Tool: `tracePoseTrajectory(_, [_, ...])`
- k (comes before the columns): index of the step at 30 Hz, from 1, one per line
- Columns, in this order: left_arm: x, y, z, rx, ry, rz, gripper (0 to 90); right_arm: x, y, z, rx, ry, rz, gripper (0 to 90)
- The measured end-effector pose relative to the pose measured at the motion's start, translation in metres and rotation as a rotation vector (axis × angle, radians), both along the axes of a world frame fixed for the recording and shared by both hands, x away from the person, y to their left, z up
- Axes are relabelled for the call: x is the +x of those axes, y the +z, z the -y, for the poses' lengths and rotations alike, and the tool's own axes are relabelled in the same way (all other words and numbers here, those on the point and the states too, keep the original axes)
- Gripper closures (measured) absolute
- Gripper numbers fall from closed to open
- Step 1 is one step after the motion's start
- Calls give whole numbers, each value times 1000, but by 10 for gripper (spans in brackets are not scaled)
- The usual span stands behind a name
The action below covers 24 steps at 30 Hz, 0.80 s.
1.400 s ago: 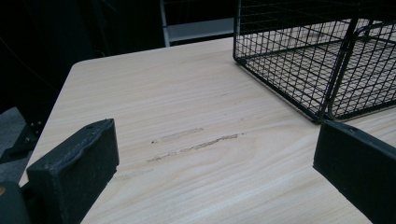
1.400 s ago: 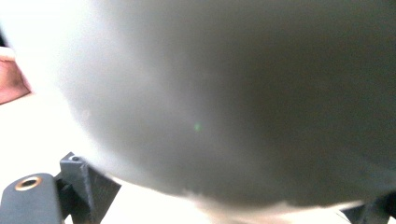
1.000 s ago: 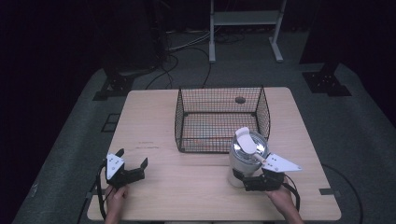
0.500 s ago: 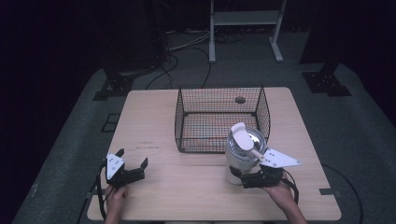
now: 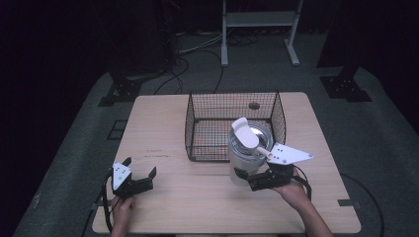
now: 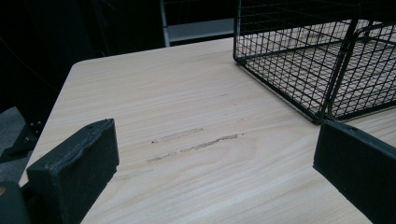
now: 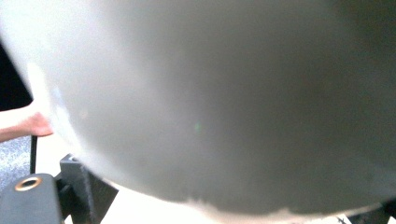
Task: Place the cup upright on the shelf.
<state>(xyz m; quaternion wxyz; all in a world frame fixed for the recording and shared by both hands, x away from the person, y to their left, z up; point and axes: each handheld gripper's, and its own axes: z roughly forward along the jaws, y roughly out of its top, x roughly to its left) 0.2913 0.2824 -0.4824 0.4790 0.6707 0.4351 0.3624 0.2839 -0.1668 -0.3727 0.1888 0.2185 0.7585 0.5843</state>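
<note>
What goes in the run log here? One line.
left gripper: open, idle on table | right gripper: shut on pot | beside basket

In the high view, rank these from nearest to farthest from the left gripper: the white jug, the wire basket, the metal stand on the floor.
Measured from the left gripper, at the table's near left:
1. Wire basket, mid-table, its near left corner closest.
2. White jug, to the right, held in the right gripper.
3. Metal stand, on the floor beyond the table.

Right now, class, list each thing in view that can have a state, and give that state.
Left hand-held gripper: open, holding nothing, low over the table.
Right hand-held gripper: shut on the white container.
White container: lid flipped open, held just outside the basket.
Wire basket: upright, nothing visible inside.
</note>
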Motion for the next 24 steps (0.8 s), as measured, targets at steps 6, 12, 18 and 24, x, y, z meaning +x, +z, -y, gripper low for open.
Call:
tracePoseTrajectory(6, [0,0,0,-2,0,2,0,10,20,-7,8,23,16,90])
tracePoseTrajectory(12, [0,0,0,-3,-1,5,0,26,37,-14,9,33,25,90])
tracePoseTrajectory(18, [0,0,-1,0,-3,4,0,43,47,-21,0,34,23,90])
tracePoseTrajectory(24, [0,0,-1,-2,-2,4,0,59,52,-29,-14,38,20,90])
